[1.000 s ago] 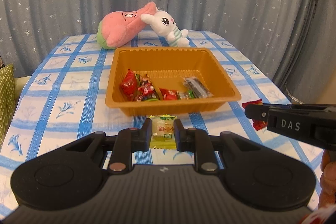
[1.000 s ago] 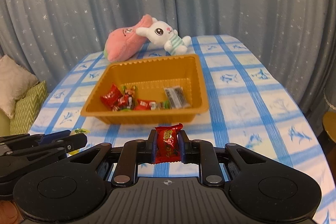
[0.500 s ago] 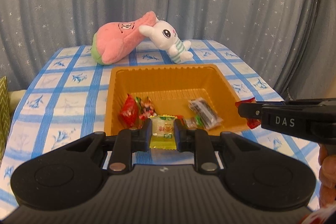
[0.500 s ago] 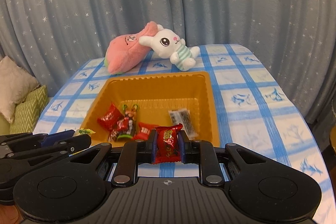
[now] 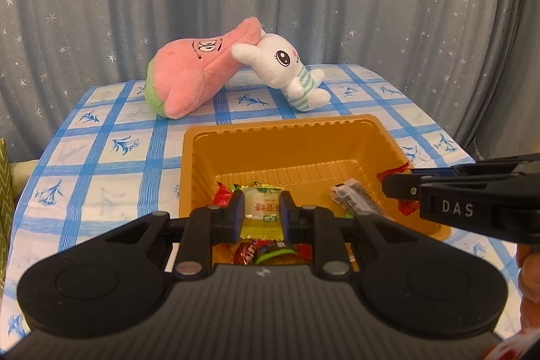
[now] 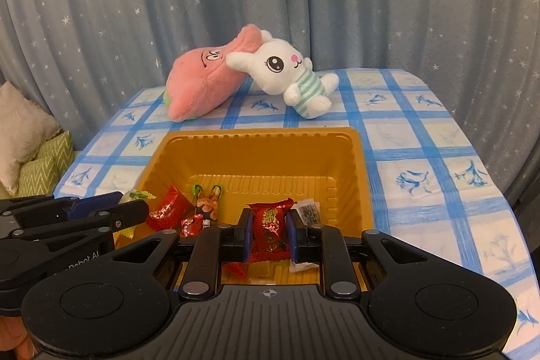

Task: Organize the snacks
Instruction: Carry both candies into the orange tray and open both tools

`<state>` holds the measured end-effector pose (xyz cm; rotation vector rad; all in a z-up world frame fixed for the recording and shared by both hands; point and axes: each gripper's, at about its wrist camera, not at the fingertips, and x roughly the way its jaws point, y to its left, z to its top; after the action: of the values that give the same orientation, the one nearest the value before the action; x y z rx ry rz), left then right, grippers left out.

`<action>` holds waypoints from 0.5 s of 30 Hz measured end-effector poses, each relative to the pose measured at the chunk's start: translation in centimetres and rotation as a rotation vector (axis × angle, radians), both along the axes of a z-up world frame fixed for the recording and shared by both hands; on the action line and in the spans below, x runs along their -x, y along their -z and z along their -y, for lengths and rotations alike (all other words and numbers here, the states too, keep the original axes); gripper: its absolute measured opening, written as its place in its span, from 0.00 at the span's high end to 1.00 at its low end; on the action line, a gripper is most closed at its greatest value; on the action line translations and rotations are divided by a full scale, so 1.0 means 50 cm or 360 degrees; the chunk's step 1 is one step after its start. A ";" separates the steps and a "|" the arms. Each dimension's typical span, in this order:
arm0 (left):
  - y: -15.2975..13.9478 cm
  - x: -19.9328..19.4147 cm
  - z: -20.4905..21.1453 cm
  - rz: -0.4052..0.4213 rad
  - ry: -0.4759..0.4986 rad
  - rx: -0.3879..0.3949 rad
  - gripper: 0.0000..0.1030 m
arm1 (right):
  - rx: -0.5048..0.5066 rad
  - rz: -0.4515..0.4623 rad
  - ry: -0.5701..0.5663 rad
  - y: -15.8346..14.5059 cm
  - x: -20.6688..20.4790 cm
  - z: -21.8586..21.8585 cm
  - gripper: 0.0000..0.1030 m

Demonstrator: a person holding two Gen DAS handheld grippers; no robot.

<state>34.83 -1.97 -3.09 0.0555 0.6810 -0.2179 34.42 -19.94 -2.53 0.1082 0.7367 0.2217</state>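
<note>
An orange plastic tray [image 5: 287, 137] [image 6: 256, 145] sits on the checked table and holds several wrapped snacks. My left gripper [image 5: 261, 211] is shut on a yellow-green candy packet [image 5: 261, 208] and holds it over the tray's near left part. My right gripper [image 6: 270, 231] is shut on a red candy [image 6: 270, 228] over the tray's near right part. The right gripper also shows at the right of the left wrist view [image 5: 398, 188], and the left gripper at the left of the right wrist view [image 6: 133, 208].
A pink plush [image 5: 195, 76] and a white bunny plush [image 5: 287, 73] lie behind the tray at the table's far side. A blue curtain hangs behind. Cushions [image 6: 33, 157] sit left of the table. In the tray lie red candies [image 6: 168, 208] and a dark packet [image 5: 354, 196].
Both grippers have moved forward, from in front of the tray to above its near part, each still holding its candy.
</note>
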 end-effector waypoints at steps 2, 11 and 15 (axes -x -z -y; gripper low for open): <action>0.004 -0.011 0.000 -0.0003 0.0002 -0.0013 0.81 | 0.0004 -0.0007 -0.0006 0.005 -0.011 -0.003 0.80; 0.025 -0.037 0.001 -0.0025 0.0025 -0.0037 0.81 | -0.0010 -0.0048 -0.0013 0.024 -0.041 -0.007 0.80; 0.033 -0.045 0.001 -0.0040 0.0034 -0.0044 0.81 | -0.0014 -0.0060 -0.0001 0.030 -0.047 -0.003 0.80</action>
<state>37.10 -2.02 -4.77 0.0868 0.7085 -0.2300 36.79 -19.78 -4.04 0.1208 0.7733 0.2241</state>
